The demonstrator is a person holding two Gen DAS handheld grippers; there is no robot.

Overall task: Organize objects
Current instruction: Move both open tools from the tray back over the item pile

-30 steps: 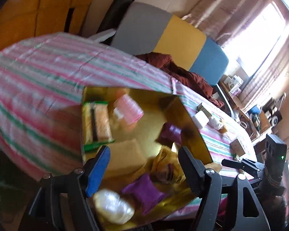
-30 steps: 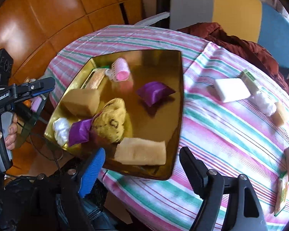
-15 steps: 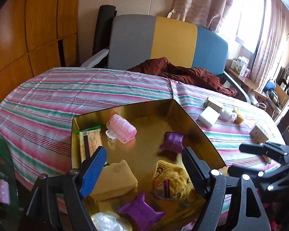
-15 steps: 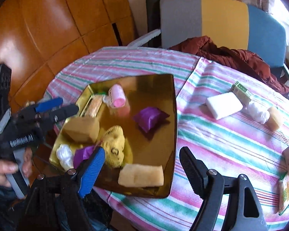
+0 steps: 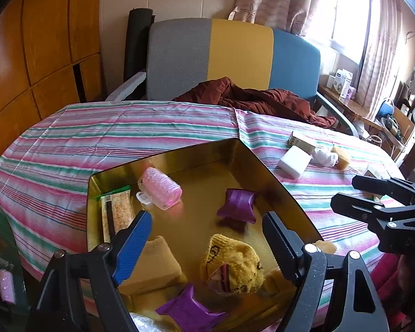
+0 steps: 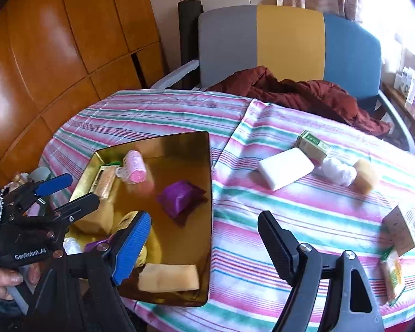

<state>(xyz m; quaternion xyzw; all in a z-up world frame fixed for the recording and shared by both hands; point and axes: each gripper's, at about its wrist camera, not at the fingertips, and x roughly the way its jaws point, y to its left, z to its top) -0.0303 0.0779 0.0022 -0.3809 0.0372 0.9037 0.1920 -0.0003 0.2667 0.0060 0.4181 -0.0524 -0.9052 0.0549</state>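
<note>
Both grippers hang empty over the striped worktop (image 6: 262, 221), jaws spread wide on each. The gold tray (image 6: 204, 221) at lower left of the right wrist frame already holds a pink roller (image 6: 135, 167), a purple packet (image 6: 179, 196), a yellow cloth (image 5: 232, 262) and sponges. The loose things wait outside it: the white soap bar (image 6: 285, 167), a green box (image 6: 312, 142) just behind it, a white wad (image 6: 337, 170) and a tan sponge (image 6: 366, 175) beside that, all in the upper right of that frame.

Here is the hinge. The soap bar lies ahead and up-frame of the right gripper (image 6: 204, 238), near its centre line, with its long axis running diagonally from lower left to upper right, so I judge the jaws would need a twist to close across its short side. The left gripper (image 5: 207, 235) sits over the tray, and the bar sits far off at its right-hand side, so the right hand looks the nearer candidate.

Against the frame half a second back, the right wrist view has swung toward the loose cluster, which now reads larger and more central, and the tray has slid leftward. The left view has barely shifted, and the tray contents lie just as they did.
</note>
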